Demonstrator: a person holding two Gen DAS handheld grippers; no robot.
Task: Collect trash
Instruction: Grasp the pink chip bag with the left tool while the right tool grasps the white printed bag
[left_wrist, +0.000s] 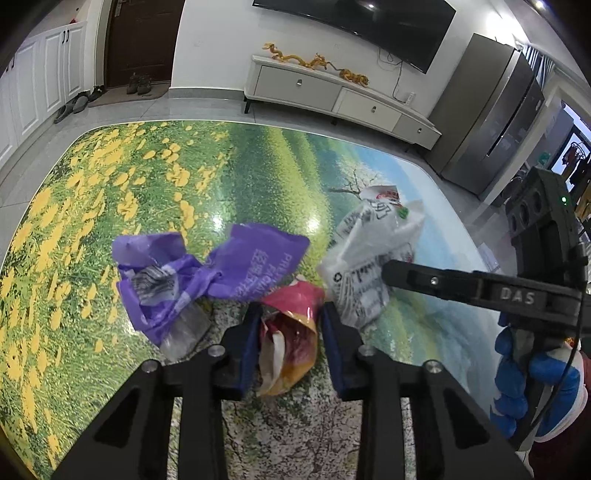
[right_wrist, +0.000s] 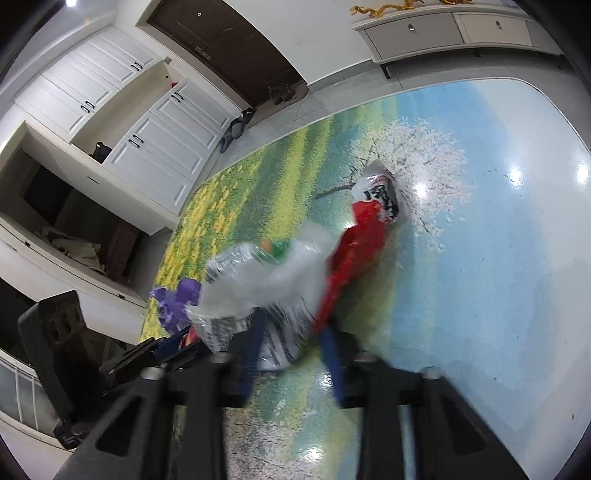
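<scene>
On the table printed with a landscape (left_wrist: 147, 177) lies a heap of trash. My left gripper (left_wrist: 290, 325) is shut on a crumpled red and yellow wrapper (left_wrist: 291, 343), whose sides touch both blue pads. Left of it lies a purple wrapper (left_wrist: 207, 273). To the right is a white plastic bag with black print (left_wrist: 373, 254). In the blurred right wrist view my right gripper (right_wrist: 291, 343) is shut on that white bag (right_wrist: 273, 280). A red wrapper (right_wrist: 354, 251) lies beside the bag, and a white and red packet (right_wrist: 380, 188) lies behind it.
A hand in a blue glove (left_wrist: 517, 376) holds the right gripper's handle at the table's right edge. Beyond the table stand a low white TV cabinet (left_wrist: 332, 92), a grey fridge (left_wrist: 491, 110) and white cupboards (right_wrist: 155, 147). Shoes (left_wrist: 74, 105) lie by the door.
</scene>
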